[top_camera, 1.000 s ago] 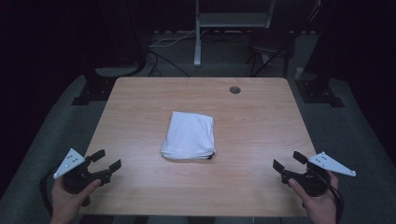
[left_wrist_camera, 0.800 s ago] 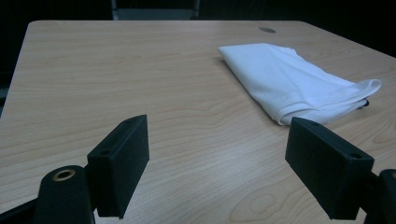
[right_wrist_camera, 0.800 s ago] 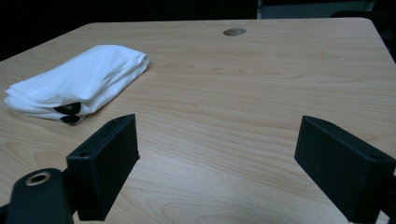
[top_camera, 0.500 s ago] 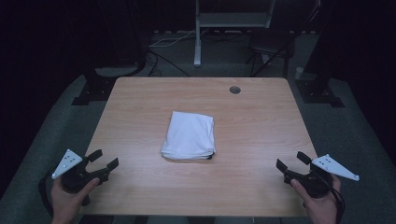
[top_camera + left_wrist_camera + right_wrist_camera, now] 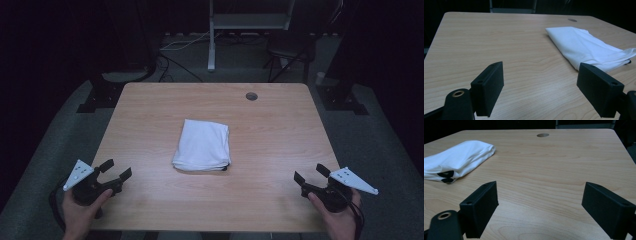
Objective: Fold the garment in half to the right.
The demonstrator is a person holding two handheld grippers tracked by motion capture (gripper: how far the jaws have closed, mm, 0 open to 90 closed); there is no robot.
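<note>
Dark floor and black stands ring the wooden table [image 5: 165, 107] in my high view, where a folded white cloth [image 5: 202, 145] lies near the middle, a little toward my side. My left gripper [image 5: 116, 169] sits at the near left corner of the table and my right gripper [image 5: 311, 175] at the near right corner, each in a hand, both well apart from the cloth and both with jaws spread wide and holding nothing. A round cable hole [image 5: 251, 96] marks the far edge of the tabletop.

From the left gripper view, I see the left gripper [image 5: 540, 85] gaping wide over bare wood, with the cloth [image 5: 587, 47] ahead and to the right, its near corner just past the right-hand jaw (not touching it).

From the right gripper view, the right gripper [image 5: 540, 206] is equally wide over bare wood, and the cloth [image 5: 459, 157] lies ahead to the left, dark patches showing at its near folded end. I can see the cable hole [image 5: 543, 135] far ahead.
</note>
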